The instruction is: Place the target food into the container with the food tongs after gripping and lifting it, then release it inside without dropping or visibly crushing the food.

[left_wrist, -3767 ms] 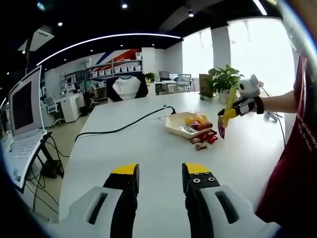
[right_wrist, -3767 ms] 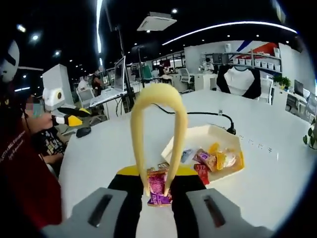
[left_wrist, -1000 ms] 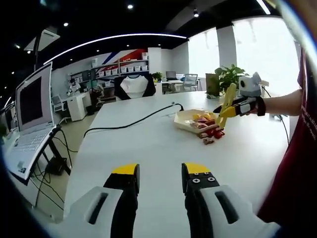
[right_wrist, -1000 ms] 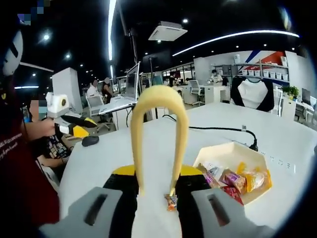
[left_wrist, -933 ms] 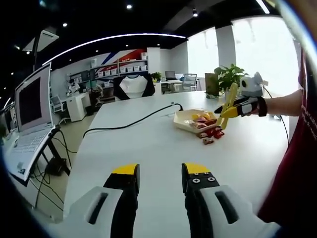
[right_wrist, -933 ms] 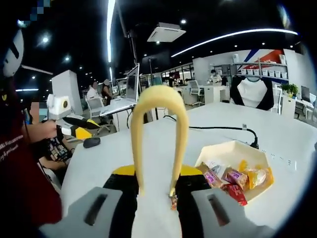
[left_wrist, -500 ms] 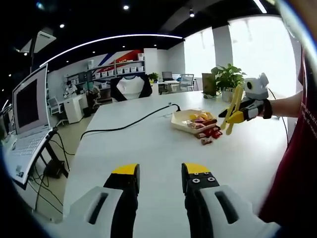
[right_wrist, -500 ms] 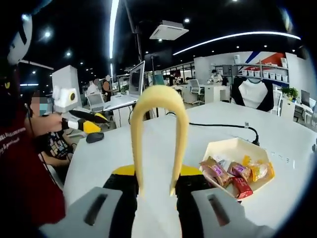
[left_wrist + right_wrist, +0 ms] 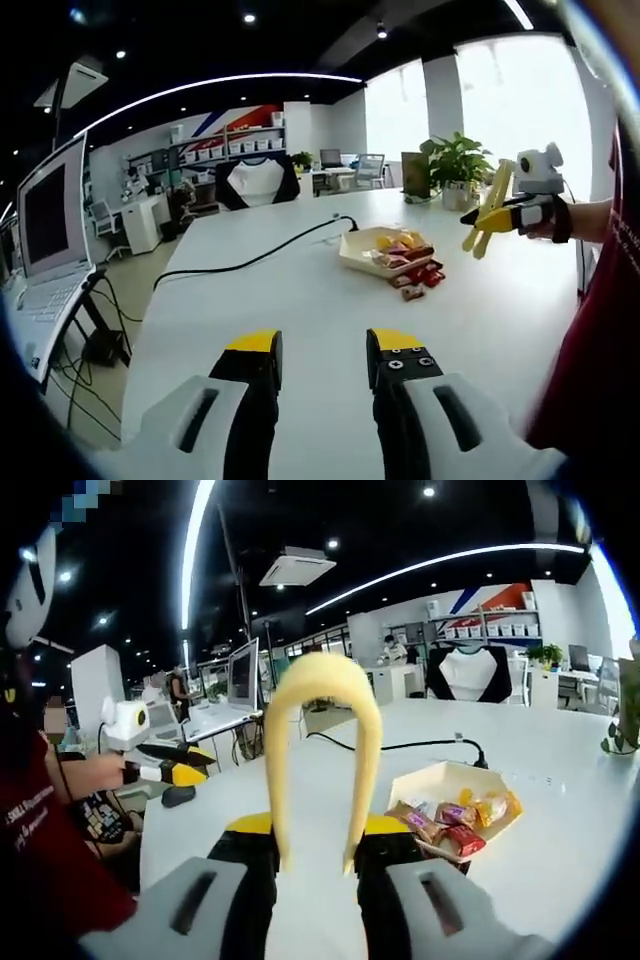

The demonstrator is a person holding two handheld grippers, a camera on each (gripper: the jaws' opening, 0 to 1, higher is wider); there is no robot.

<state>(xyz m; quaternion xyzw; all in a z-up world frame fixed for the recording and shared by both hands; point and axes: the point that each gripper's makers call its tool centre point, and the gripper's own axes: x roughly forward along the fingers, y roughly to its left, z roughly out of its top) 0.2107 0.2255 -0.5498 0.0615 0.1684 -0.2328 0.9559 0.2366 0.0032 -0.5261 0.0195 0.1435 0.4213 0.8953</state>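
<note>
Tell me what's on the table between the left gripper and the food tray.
In the left gripper view, the stretch of white table between the left gripper and the tray is bare; the black cable runs off to one side.

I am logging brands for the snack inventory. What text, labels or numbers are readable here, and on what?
None can be read with confidence.
Wrapped snacks in the cream tray: print too small, blurred.
Person's dark red shirt: white lettering, partial, not legible.
Open laptop screen: dark, no text.
</note>
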